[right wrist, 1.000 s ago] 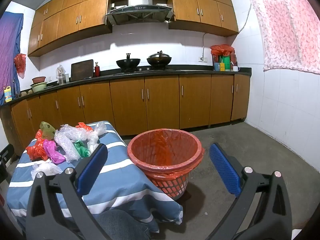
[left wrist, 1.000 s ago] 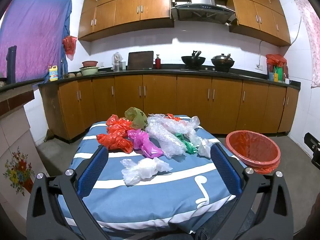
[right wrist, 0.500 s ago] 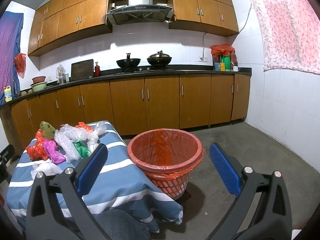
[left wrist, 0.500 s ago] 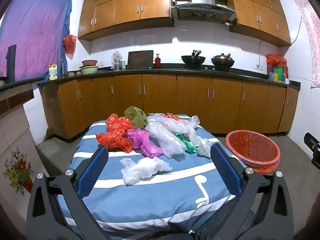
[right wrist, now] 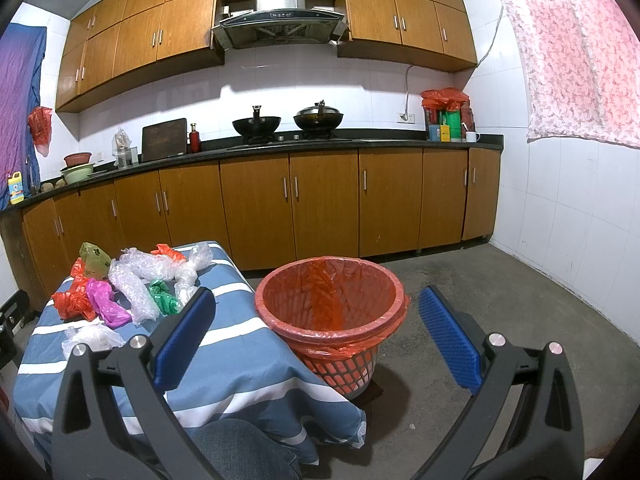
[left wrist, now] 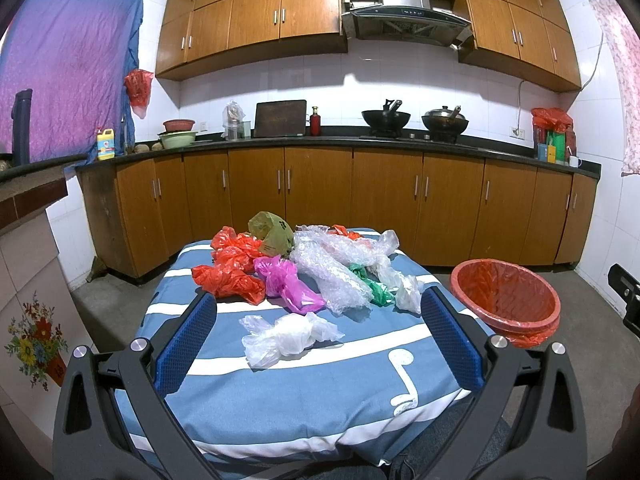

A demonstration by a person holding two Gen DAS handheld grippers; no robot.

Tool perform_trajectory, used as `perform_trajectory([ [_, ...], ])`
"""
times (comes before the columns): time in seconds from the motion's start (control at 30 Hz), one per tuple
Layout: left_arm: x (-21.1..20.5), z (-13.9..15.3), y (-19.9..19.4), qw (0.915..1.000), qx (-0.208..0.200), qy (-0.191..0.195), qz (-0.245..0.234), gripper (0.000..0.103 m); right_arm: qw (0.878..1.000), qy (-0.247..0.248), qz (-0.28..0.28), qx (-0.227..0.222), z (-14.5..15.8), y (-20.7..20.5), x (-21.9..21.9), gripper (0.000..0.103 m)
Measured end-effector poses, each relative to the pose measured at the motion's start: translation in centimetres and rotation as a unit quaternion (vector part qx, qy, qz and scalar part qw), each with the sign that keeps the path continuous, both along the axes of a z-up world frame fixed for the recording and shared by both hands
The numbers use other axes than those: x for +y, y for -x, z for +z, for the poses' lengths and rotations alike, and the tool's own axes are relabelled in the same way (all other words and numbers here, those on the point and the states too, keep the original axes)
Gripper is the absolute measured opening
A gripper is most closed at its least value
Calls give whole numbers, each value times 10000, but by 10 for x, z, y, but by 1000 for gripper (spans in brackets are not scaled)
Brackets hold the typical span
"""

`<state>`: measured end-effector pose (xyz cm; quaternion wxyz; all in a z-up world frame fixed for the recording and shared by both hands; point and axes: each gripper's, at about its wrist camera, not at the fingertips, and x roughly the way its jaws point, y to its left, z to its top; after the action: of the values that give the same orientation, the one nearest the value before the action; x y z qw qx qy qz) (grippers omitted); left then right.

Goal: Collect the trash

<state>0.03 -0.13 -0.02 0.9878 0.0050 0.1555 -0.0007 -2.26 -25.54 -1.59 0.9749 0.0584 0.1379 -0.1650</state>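
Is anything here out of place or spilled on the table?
Yes. Crumpled plastic bags and bubble wrap lie scattered on the striped tablecloth, one clear bag apart at the front. The lined trash basket beside the table looks empty. Nothing seems spilled or broken.

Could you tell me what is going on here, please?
A person holds a two-finger gripper in each hand, tidying plastic trash off a table with a striped blue cloth. Both the left gripper and right gripper are open and empty. Crumpled bags and bubble wrap lie on the table. The red-lined bin beside it looks empty, so nothing appears collected yet.
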Motion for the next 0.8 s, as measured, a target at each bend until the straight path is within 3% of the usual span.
perform_trajectory([
  [0.8,-6,-1,0,10000,9,3,1,101,10000,-8,-1,3,-1,1,-2,99],
])
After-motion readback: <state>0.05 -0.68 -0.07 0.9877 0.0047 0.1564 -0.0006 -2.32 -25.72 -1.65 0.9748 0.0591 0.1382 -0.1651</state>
